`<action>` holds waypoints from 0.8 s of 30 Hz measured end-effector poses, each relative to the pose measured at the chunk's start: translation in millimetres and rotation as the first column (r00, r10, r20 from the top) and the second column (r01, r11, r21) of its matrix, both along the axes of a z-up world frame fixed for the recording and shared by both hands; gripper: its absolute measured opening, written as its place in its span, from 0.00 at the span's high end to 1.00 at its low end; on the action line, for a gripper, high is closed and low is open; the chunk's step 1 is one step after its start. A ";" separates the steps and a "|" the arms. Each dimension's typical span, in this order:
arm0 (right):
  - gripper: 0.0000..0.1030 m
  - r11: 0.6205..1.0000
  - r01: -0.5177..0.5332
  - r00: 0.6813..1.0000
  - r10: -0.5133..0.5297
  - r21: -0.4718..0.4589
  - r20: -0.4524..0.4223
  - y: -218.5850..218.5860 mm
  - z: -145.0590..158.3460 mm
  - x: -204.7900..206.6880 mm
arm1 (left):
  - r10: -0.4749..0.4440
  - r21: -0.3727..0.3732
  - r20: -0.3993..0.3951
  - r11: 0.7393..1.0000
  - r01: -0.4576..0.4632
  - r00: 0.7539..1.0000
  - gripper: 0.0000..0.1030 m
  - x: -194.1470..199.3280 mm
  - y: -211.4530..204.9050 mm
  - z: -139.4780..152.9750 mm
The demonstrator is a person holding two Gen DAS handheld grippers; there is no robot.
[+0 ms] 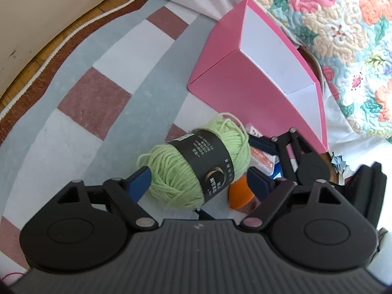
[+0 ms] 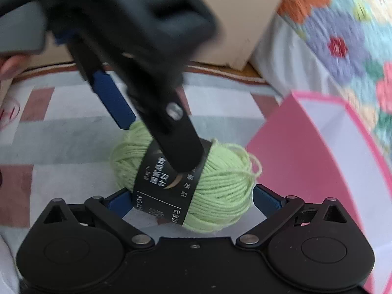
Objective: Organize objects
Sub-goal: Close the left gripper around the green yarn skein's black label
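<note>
Pale green wool, a soft skein of yarn (image 1: 196, 169) banded in black paper, lay on the checked rug (image 1: 98, 98) between my left gripper (image 1: 198, 178), whose jaws stood spread on either side of it without pinching. My right gripper (image 2: 193, 201) sat low, also spread, bracketing the same skein from the opposite side, the left reaching steeply down over it. I judged pickup was in hand; next, one pair should close, then carry it to the open pink cardboard box (image 1: 269, 73) just beyond.
</note>
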State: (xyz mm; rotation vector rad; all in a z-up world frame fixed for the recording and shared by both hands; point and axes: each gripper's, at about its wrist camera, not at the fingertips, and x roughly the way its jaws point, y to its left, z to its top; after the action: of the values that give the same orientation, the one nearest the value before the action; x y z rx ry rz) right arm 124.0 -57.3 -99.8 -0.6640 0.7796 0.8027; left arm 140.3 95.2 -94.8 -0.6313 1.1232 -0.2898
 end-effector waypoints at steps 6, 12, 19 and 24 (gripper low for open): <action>0.09 0.985 0.130 0.987 -0.118 0.117 -0.105 -11.3 7.3 3.7 | 0.008 0.003 -0.009 1.000 -0.008 1.000 0.21 -1.6 -0.9 -3.2; 0.25 0.933 0.267 0.953 -0.218 0.243 -0.211 -21.8 18.2 2.2 | -0.016 -0.019 0.046 1.000 0.017 0.999 0.21 -3.4 -4.3 3.2; 0.30 0.926 0.283 0.945 -0.225 0.251 -0.237 -25.0 28.8 -6.2 | -0.060 -0.012 0.069 0.998 0.061 0.996 0.36 -4.1 -9.0 5.3; 0.40 0.937 0.250 0.957 -0.201 0.243 -0.209 -27.3 34.1 -19.7 | -0.091 0.104 0.073 0.991 0.083 0.993 0.47 -6.6 -17.6 6.7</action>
State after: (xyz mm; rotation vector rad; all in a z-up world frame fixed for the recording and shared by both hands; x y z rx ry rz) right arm 104.3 -84.6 -65.7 -0.2547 0.8764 0.7455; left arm 133.6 77.7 -88.0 -0.4789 1.0857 -0.3276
